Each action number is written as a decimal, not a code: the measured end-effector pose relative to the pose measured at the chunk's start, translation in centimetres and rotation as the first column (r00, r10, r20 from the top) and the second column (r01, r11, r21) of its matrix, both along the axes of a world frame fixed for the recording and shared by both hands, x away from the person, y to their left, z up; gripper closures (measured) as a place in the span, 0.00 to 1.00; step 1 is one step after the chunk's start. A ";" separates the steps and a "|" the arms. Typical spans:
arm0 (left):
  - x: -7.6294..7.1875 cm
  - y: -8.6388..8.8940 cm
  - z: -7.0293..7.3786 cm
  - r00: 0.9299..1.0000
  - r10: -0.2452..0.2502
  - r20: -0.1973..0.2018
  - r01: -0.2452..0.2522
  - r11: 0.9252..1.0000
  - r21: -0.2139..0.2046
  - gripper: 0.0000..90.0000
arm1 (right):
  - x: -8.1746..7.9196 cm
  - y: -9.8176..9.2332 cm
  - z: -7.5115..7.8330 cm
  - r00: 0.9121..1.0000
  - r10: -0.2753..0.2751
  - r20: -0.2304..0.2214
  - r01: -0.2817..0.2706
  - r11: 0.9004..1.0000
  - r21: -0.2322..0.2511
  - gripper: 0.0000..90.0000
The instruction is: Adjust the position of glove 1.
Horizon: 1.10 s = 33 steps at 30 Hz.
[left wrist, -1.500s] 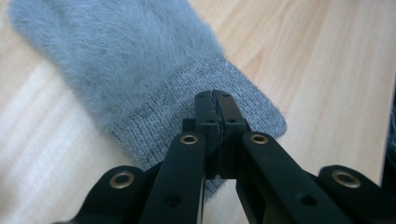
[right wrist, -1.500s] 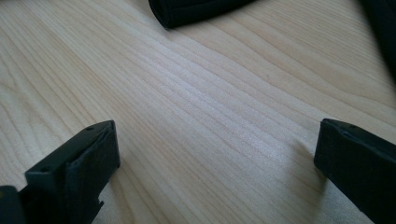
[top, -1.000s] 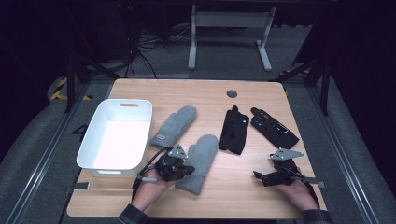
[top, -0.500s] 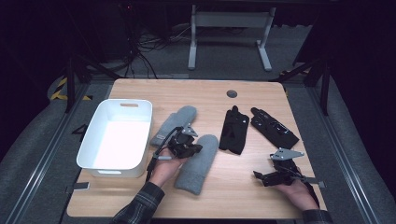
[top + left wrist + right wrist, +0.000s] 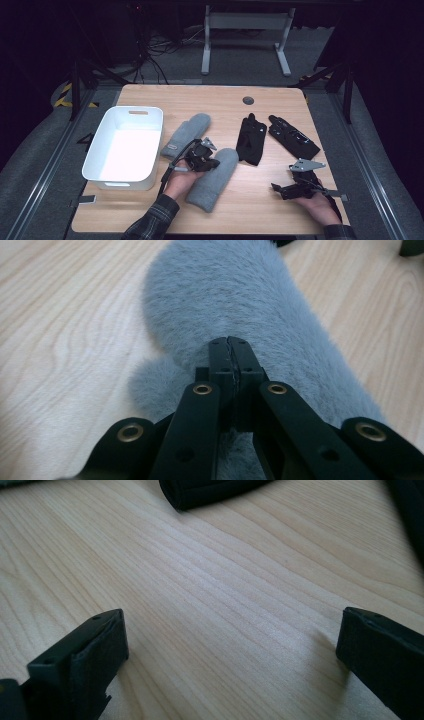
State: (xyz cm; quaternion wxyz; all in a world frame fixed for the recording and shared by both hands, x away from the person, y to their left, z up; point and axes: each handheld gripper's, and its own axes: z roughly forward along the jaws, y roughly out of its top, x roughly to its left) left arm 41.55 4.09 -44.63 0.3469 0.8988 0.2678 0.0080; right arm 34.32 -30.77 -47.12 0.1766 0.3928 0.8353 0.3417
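**Ana:** Left claw (image 5: 231,342) has its jaws pressed flat together, nothing between them, with the tips over the fluffy grey mitten (image 5: 250,315), around where the thumb lobe branches off. I can't tell whether they touch the pile or hang just above it.

**Ben:** From the high view, that left claw (image 5: 209,150) sits at the near mitten (image 5: 214,177), which lies slanted on the counter (image 5: 210,100), just beside the white plastic bin (image 5: 125,150). Its twin, the second grey mitten (image 5: 186,135), lies a little farther back, also next to the bin.

**Ana:** And the right claw (image 5: 230,640)?

**Ben:** Jaws spread wide over bare wood, holding nothing. In the high view it (image 5: 280,189) rests near the front edge, well apart from the mittens. The two black gloves (image 5: 272,137) lie beyond it.

**Ana:** So what could go wrong?

**Ben:** I'd judge the mitten is meant for the bin. With the jaws shut, pressing down would only dent or shove the fleece; they need to open first. If they then pinch just the surface fluff, the mitten may slip out on the lift.

**Ana:** And a grip by the thumb alone?

**Ben:** Then the body would hang and swing, and could catch the bin's rim or drag across its neighbour.
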 end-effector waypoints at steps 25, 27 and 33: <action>-1.7 -4.7 0.9 0.991 -0.136 0.008 0.137 0.990 -0.018 1.00 | 0.0 0.0 0.0 1.000 0.001 0.000 -0.001 1.000 -0.001 0.01; -2.1 -3.9 1.5 0.991 -0.132 0.015 0.133 0.990 -0.039 1.00 | 0.0 0.0 0.0 1.000 0.002 0.000 -0.002 1.000 -0.001 0.01; -3.4 -2.0 2.7 0.989 -0.142 0.031 0.143 0.989 -0.049 1.00 | 0.0 0.0 0.0 1.000 0.002 0.000 -0.002 1.000 -0.001 0.01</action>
